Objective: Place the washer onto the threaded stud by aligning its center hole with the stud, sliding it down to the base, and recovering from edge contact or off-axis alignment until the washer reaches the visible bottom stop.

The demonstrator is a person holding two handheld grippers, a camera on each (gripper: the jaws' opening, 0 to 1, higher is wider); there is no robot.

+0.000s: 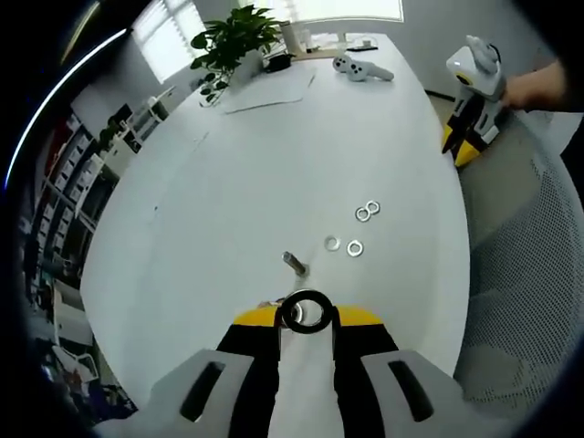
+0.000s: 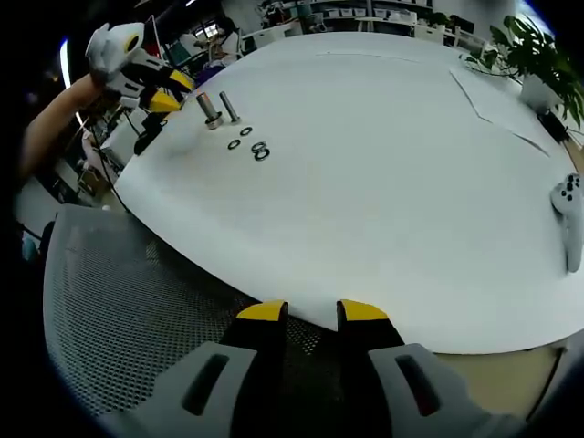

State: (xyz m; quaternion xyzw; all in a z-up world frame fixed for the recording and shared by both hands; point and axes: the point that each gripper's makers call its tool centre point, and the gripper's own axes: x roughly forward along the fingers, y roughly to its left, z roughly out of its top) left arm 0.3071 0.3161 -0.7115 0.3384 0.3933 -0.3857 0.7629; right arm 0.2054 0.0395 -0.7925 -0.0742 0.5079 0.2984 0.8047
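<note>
My left gripper (image 1: 306, 321) is shut on an upright metal stud (image 1: 306, 310) whose round, ring-like top sits between the yellow tips. From the right gripper view the same left gripper (image 2: 173, 93) is far off at the upper left, with that stud (image 2: 210, 111) at its tips. A second, thinner stud (image 1: 294, 263) (image 2: 229, 108) stands just beyond it. Several loose washers (image 1: 354, 247) (image 2: 259, 151) lie past the studs. My right gripper (image 2: 313, 315) is open and holds nothing, over the table's near edge. It is also at the upper right of the left gripper view (image 1: 459, 146).
A mesh chair back (image 2: 128, 301) (image 1: 529, 274) lies along the white table's edge (image 2: 383, 333). A potted plant (image 1: 233, 41), papers (image 1: 269, 91) and a white game controller (image 1: 360, 68) (image 2: 570, 219) sit at the table's other end. A hand (image 1: 538, 91) holds the right gripper.
</note>
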